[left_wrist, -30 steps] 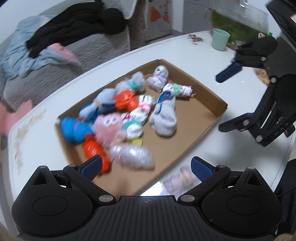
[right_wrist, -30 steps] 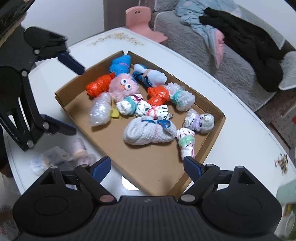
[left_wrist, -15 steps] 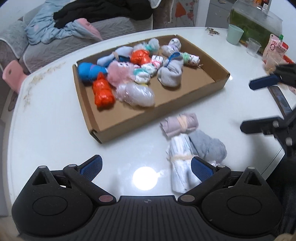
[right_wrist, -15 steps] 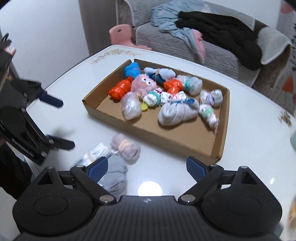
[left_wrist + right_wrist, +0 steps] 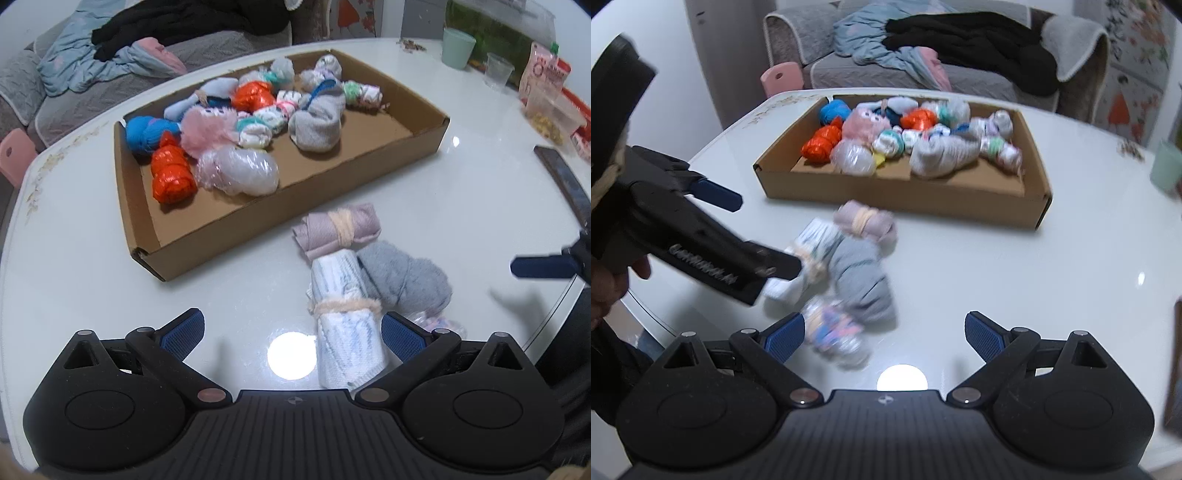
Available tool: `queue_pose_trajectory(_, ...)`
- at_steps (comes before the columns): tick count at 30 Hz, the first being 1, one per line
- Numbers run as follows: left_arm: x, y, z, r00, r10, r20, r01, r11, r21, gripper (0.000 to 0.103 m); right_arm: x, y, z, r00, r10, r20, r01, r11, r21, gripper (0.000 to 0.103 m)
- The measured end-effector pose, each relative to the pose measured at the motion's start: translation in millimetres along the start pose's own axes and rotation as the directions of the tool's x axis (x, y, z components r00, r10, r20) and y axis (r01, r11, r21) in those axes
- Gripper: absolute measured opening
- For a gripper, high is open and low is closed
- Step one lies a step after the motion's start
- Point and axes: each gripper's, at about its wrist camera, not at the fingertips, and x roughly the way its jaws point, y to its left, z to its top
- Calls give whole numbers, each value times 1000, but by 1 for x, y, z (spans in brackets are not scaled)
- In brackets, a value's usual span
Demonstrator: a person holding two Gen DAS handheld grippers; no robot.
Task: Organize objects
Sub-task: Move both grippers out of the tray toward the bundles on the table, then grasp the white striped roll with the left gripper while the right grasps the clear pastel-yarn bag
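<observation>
white ribbed sock roll [image 5: 347, 332], peach band (on table [image 5: 92, 266]), lies between the wide left gripper [image 5: 291, 332] pads; right gripper [image 5: 884, 334] opening, nothing between.

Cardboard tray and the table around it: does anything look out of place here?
Yes. Four bundles lie on the white table, outside the cardboard tray that holds the other bundles: a mauve roll, a white-blue striped roll, a grey fuzzy bundle and a small plastic-wrapped one. Nothing looks spilled or damaged.
</observation>
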Motion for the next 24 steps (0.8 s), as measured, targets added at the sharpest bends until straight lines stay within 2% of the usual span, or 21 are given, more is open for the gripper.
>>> queue_pose_trajectory(3,6,6,-3,1000,21,-19,-21,1000,-9,103,7,14,-12,1000,-10,-9,10,1000,13,92)
queue_pose_trajectory(12,-4,39,-11,986,159,-59,-163,984,-78,103,26,33,-14,998,-57,-3,57,996,64,92)
queue_pose_trajectory(16,-10,44,-12,993,105,-53,-111,985,-131,103,35,39,-17,995,-101,-6,101,992,74,92)
queue_pose_trajectory(21,-5,29,-10,998,63,-13,-63,995,-78,103,40,33,-17,991,-134,-7,134,984,113,87)
queue_pose_trajectory(22,-3,26,-9,998,62,-9,-62,996,-66,103,39,33,-18,991,-135,-5,135,984,116,85)
queue_pose_trajectory(24,2,23,-10,998,59,-8,-59,997,-49,103,38,32,-19,989,-146,2,145,983,114,73)
